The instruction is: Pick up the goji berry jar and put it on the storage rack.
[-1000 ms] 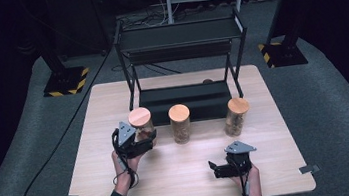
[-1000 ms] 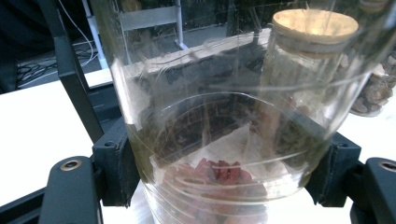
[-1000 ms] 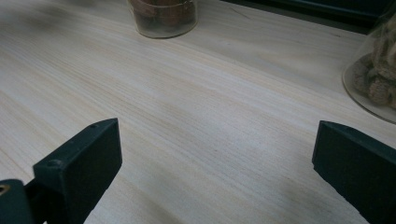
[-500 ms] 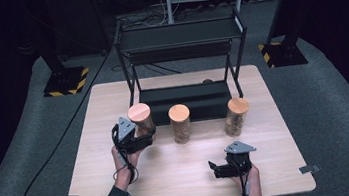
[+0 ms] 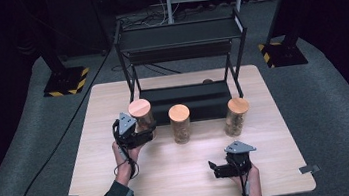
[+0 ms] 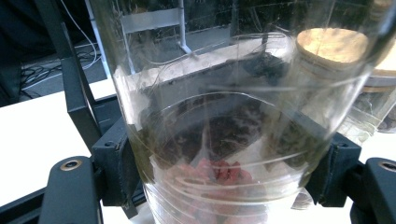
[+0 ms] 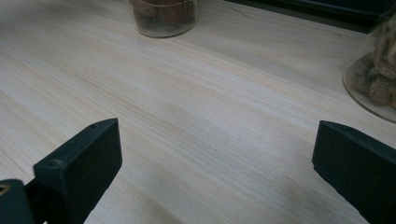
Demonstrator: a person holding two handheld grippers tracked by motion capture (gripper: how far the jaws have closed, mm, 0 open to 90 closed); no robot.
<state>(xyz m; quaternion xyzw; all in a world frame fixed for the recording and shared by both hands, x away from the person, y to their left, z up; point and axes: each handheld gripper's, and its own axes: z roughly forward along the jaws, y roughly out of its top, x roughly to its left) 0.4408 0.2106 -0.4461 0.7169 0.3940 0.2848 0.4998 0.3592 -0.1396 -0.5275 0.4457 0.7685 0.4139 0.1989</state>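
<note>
a: high view first, from the left: your left gripper (image 5: 139, 136) is clamped on the leftmost jar (image 5: 141, 115), the one with the cork lid, over the left part of the table (image 5: 124, 195).

b: and close up?

a: your left gripper view has that jar (image 6: 224, 140) squeezed between the two black jaws, one pad pressed on each side of the glass. there's dark stuff in it with something reddish near the bottom. whether its base is touching the wood, i cannot tell.

b: what's next along?

a: the middle jar (image 5: 180, 123) stands just in front of the black rack (image 5: 180, 37), near the one you hold but apart from it. the right jar (image 5: 236, 116) stands by the rack's right leg, upright, cork on top.

b: and my right hand?

a: your right gripper (image 5: 212, 170) rests low near the front edge, well apart from all three jars. your right gripper view has its jaws spread wide with bare wood (image 7: 196, 121) between them, nothing held. a jar base sits at the top of that view, another at the right edge.
</note>
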